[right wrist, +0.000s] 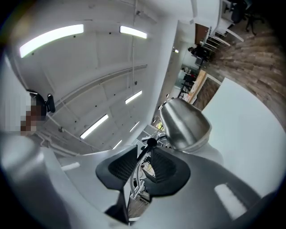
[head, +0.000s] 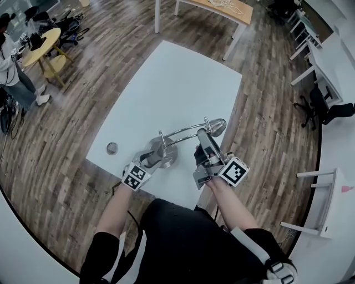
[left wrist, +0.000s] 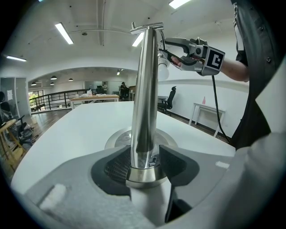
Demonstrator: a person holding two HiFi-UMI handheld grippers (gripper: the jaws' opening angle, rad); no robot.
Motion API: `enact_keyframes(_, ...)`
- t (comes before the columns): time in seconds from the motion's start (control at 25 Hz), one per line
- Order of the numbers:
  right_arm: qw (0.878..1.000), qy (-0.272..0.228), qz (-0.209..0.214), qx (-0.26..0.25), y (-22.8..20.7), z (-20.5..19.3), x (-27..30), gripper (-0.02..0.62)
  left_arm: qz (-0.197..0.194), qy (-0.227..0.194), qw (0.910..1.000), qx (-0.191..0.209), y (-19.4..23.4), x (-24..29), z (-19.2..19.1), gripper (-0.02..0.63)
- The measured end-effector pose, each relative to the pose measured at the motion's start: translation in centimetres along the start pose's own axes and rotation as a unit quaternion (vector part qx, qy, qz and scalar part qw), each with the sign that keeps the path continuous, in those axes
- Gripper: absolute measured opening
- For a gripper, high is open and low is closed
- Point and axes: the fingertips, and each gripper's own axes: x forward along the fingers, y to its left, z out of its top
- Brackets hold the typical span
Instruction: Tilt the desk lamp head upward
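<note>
A chrome desk lamp stands on the white table (head: 172, 83). Its round base (head: 171, 153) is near the front edge, and curved twin rods (head: 180, 132) run right to the lamp head (head: 217, 126). My left gripper (head: 151, 158) is shut on the upright post (left wrist: 144, 116) just above the base (left wrist: 117, 138). My right gripper (head: 204, 140) sits at the rods right behind the head. In the right gripper view the thin rods (right wrist: 136, 179) and a black knob (right wrist: 151, 143) lie between the pads (right wrist: 166, 166) with gaps showing, and the head (right wrist: 185, 123) is just beyond them.
A round cable hole (head: 112, 148) is in the table's front left corner. A wooden table (head: 222, 8) stands behind, and white desks and an office chair (head: 327, 111) at the right. A yellow round table (head: 41, 44) and a person (head: 11, 66) are at far left.
</note>
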Motion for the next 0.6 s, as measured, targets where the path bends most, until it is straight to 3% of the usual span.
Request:
enact_keyframes(0.2,0.996,0.021,0.01,-0.091,2.8,0.7,0.9,0.086,-0.002,0.001,1.0,-0.001,-0.1,0.1,0.1,0.199)
enact_keyframes(0.6,0.982,0.046,0.041,-0.181,6.0,0.4,2.4,0.076,-0.004,0.001,1.0,0.005,0.1,0.1,0.1,0.199)
